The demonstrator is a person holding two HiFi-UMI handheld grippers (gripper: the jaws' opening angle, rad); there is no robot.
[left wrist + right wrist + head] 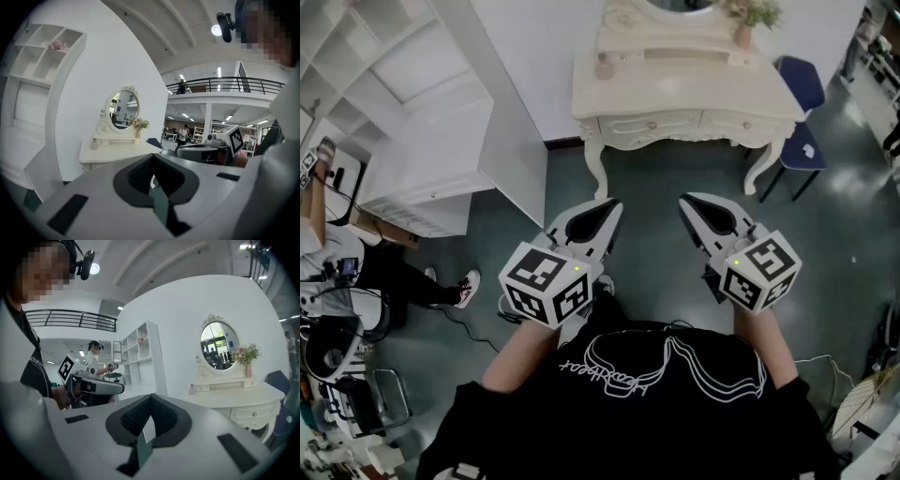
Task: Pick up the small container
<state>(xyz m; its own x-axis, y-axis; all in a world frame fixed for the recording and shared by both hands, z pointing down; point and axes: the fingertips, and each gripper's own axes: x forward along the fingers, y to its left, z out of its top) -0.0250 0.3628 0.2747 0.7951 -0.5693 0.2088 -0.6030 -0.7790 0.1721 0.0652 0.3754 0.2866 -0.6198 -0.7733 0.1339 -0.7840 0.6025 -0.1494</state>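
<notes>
The small container point(605, 67), a little pink bottle, stands at the left end of the cream dressing table point(675, 98). It also shows in the left gripper view as the small container point(94, 144), and in the right gripper view as the small container point(192, 390). My left gripper point(607, 210) and right gripper point(688, 201) hover side by side over the floor, well short of the table, both pointing at it. Each has its jaws together with nothing between them, as seen at the left gripper point(152, 160) and the right gripper point(151, 397).
A pink vase of flowers point(742, 33) and an oval mirror point(123, 108) stand on the table. A blue chair point(802, 89) is at its right end. A tall white shelf unit point(422, 112) stands to the left, with a person point(328, 272) and cables beyond it.
</notes>
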